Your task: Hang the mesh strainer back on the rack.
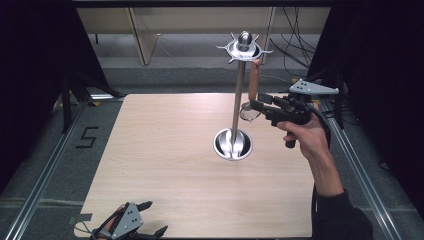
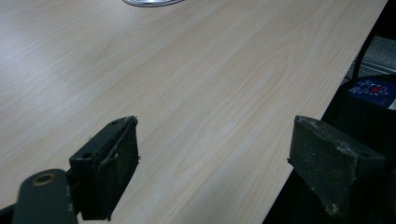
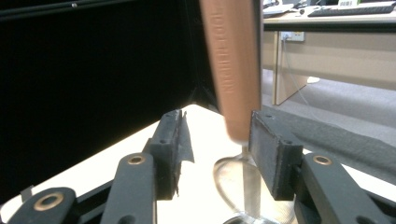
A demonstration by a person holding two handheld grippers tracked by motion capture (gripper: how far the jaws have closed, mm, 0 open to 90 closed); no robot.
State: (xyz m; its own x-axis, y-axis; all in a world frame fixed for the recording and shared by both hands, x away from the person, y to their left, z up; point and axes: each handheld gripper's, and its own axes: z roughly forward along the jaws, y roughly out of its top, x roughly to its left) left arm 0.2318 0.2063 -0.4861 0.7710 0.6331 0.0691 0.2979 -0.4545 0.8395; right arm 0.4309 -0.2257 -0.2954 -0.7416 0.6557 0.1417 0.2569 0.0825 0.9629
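The wooden-handled utensil (image 1: 253, 84) hangs from the metal stand (image 1: 238, 90) at the desk's (image 1: 165, 165) two o'clock. The right gripper (image 1: 253, 103) brackets its handle, jaws apart. The left gripper (image 1: 150, 220), at seven o'clock, is spread wide, empty.

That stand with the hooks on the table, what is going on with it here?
A person holds a gripper in each hand. The right gripper is at a wooden-handled utensil hanging from the top ring of the metal stand; its jaws are open on either side of the handle's lower end. The left gripper is open at the table's near edge, holding nothing.
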